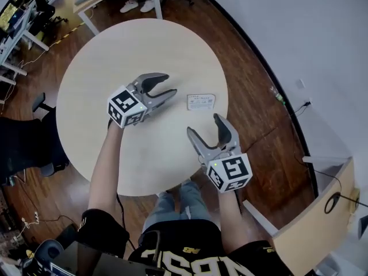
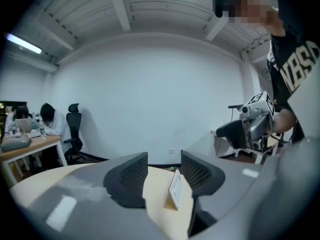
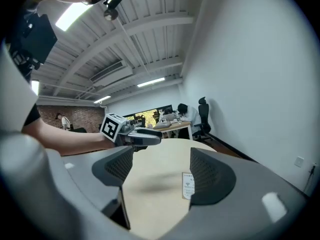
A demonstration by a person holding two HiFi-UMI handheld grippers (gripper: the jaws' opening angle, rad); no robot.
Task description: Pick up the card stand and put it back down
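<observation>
Card stand: upright on round table, free of both claws | left gripper: jaws spread, empty, levelled at it, likely for a pinch | right gripper: spread, empty, probably idle

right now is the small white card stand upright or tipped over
Upright: the small white card stand sits on its base on the round beige table, printed face raised.

One overhead, two low across table
</observation>
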